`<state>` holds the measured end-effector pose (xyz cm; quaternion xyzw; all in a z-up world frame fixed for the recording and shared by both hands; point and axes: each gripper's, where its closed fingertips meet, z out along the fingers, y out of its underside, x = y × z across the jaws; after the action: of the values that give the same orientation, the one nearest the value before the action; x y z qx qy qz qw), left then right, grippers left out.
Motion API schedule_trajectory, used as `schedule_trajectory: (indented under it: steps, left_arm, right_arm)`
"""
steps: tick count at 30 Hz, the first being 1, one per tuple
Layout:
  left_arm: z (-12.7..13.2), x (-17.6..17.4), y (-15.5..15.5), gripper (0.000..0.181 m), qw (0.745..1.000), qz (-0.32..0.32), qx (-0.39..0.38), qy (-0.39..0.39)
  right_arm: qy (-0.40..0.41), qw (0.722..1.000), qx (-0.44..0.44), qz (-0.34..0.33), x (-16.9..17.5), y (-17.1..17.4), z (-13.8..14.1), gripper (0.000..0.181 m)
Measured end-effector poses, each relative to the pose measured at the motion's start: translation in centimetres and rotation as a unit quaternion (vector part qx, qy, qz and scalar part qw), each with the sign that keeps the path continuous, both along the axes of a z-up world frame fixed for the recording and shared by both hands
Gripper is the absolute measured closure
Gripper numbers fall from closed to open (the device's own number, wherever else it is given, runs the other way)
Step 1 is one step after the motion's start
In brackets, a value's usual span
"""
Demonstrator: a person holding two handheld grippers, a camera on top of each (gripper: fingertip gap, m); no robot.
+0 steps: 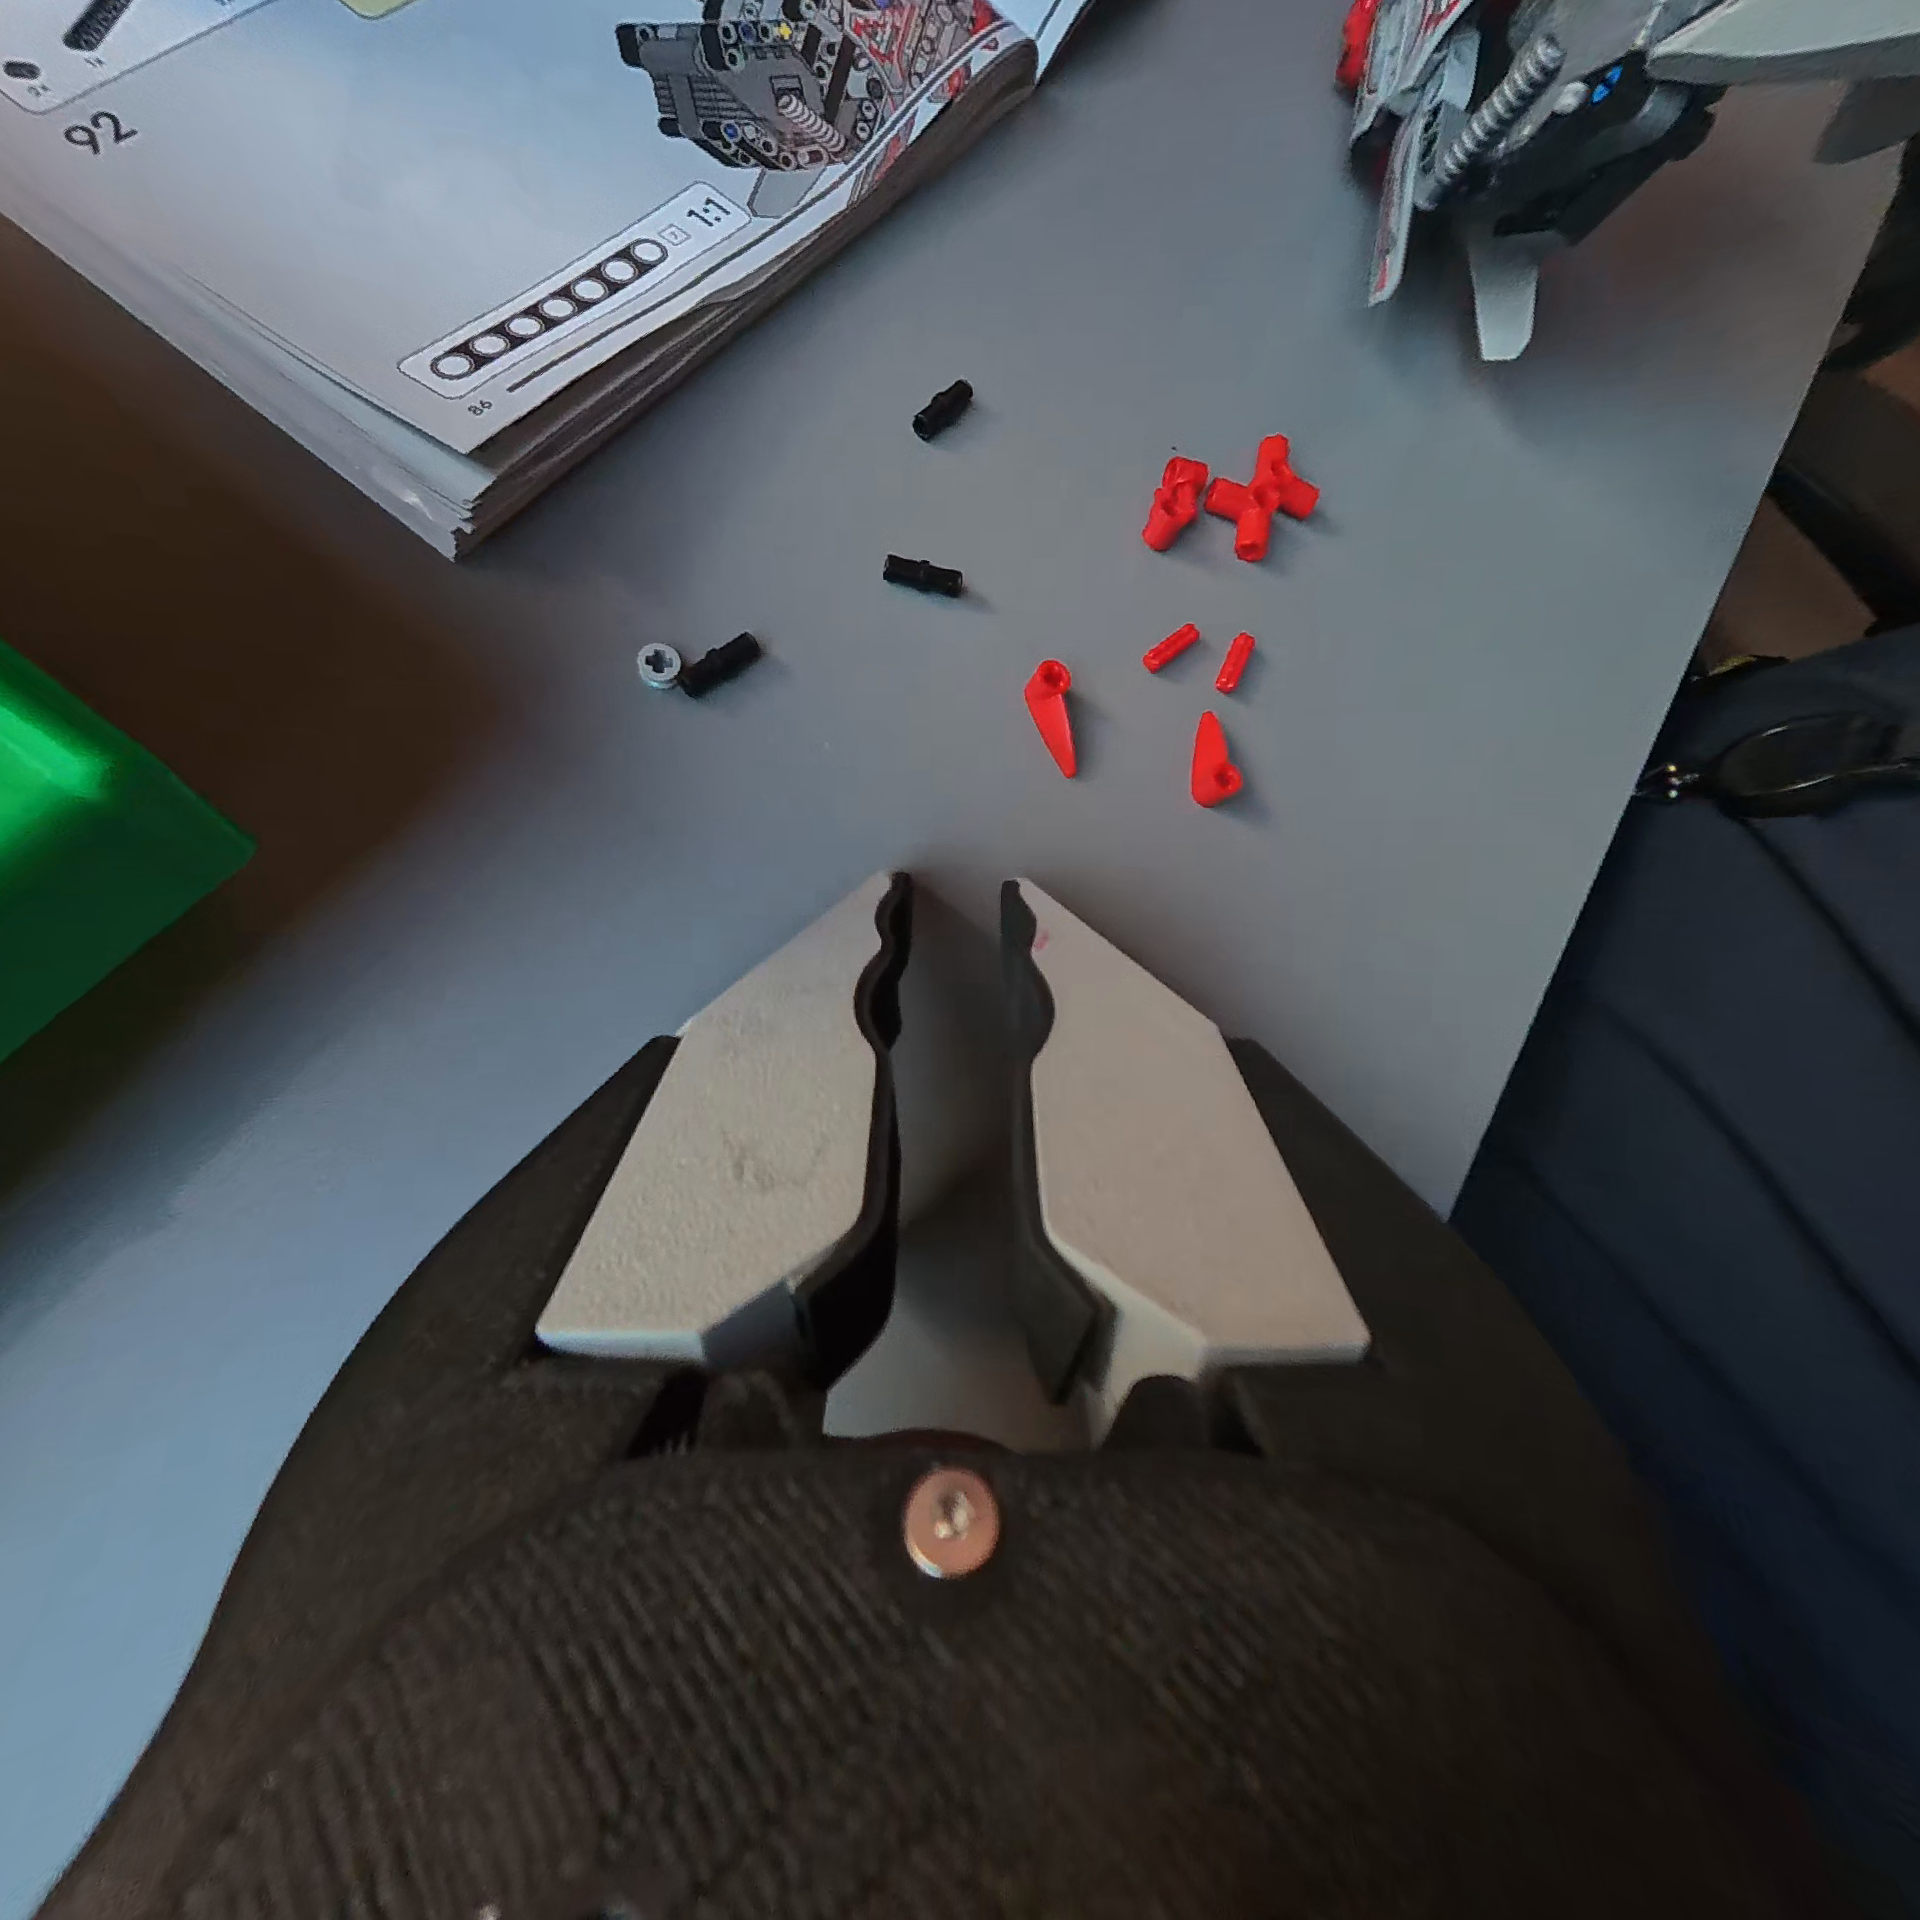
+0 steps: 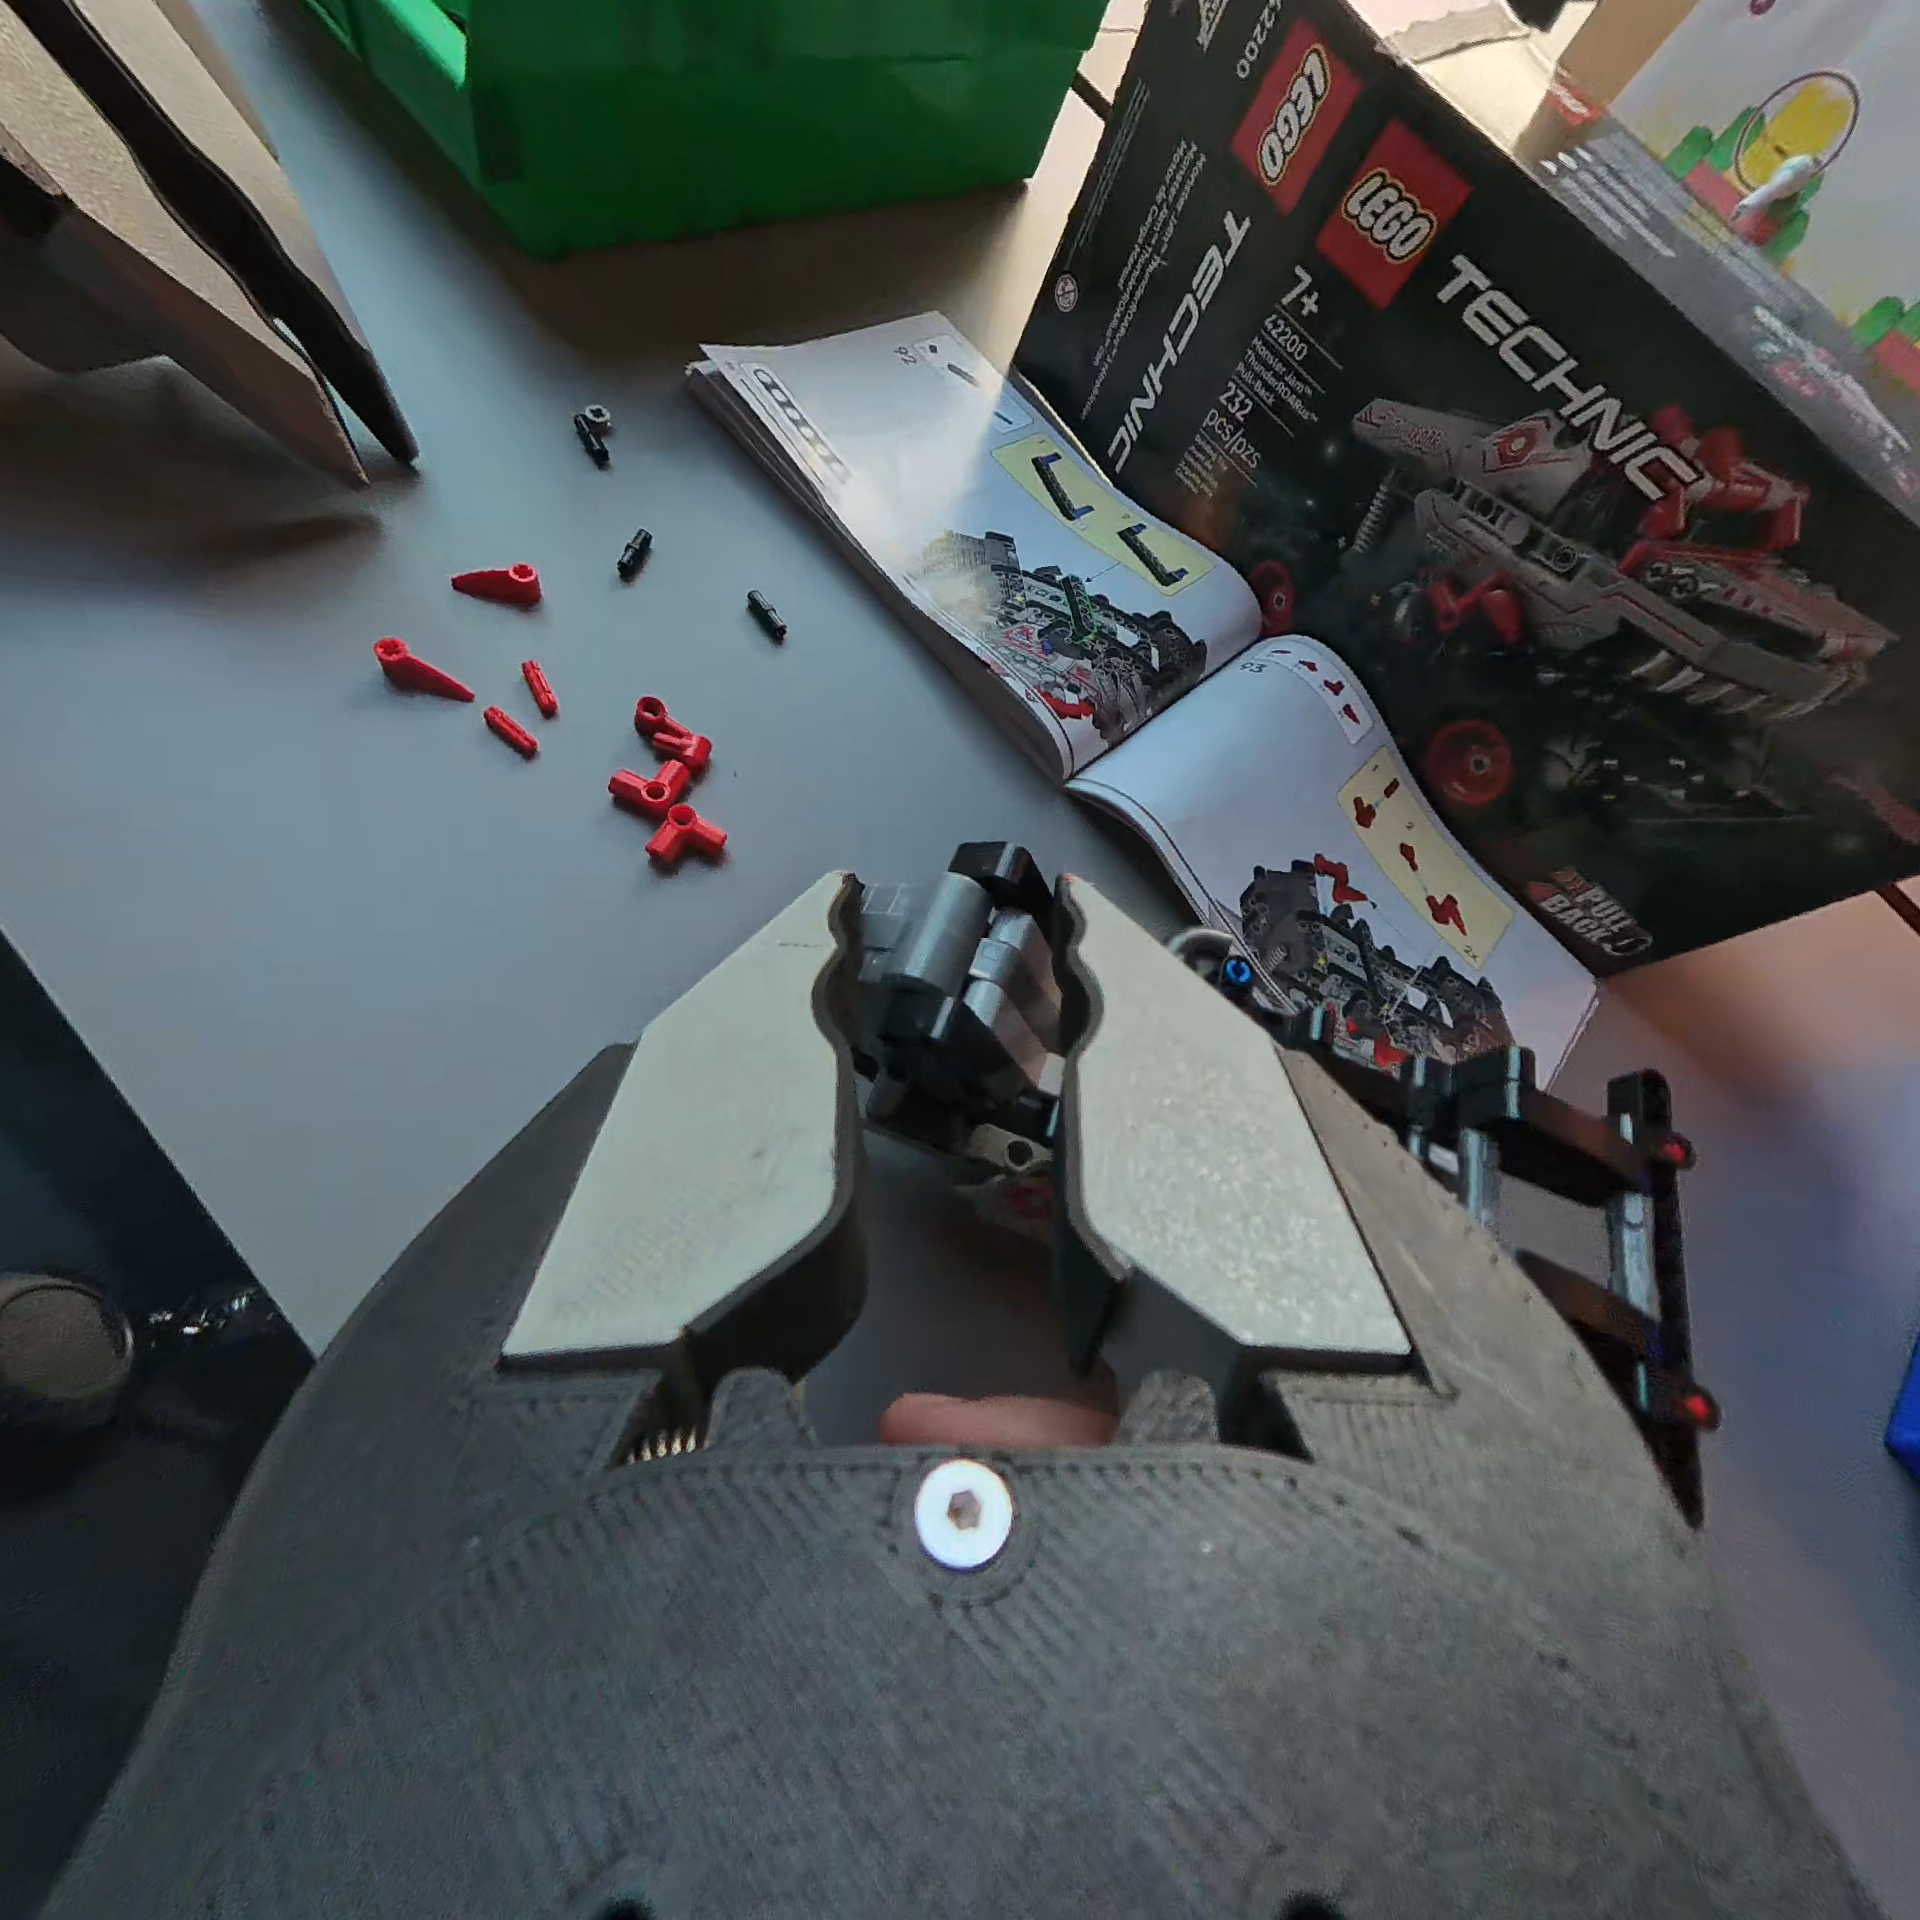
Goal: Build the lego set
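My left gripper [image 1: 956, 894] is narrowly open and empty, hovering above the grey table [image 1: 727, 935], just short of the loose pieces. Ahead of it lie three black pins [image 1: 922, 575], a grey bush [image 1: 658, 665], two red teeth [image 1: 1051, 717], two short red axles [image 1: 1171, 647] and red connectors [image 1: 1262, 499]. My right gripper [image 2: 956, 894] is shut on the dark grey and black truck model [image 2: 956, 977], holding it above the table. The model also shows in the left wrist view [image 1: 1507, 135], at the top right.
The open instruction booklet [image 1: 416, 260] lies beyond the pieces, with the set's box [image 2: 1455, 468] standing behind it. A green bin [image 2: 727, 104] sits at the far side. The table edge [image 1: 1662, 831] runs close on the right, with dark fabric past it. The left gripper's tips are roughly 20 cm from the right gripper's. The right gripper is farther from the grey bush [image 1: 658, 665], some 20 cm, than the left, some 6 cm. Seen from the right wrist view [image 2: 593, 406] as well.
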<state>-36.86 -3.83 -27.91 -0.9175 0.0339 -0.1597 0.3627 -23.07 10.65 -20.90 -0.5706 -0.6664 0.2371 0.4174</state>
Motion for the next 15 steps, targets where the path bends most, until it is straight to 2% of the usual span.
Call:
schedule_trajectory:
  steps: [10,15]
  left_arm:
    - [-0.1,-0.2,-0.4,0.175,1.000,0.010,0.011,-0.016]
    - [-0.2,-0.2,0.0,0.178,1.000,0.007,0.016,0.010]
  right_arm:
    - [-0.015,0.997,0.003,-0.073,6.8,4.0,0.1,0.142]
    - [0.039,0.996,-0.028,-0.071,8.7,3.2,2.2,0.137]
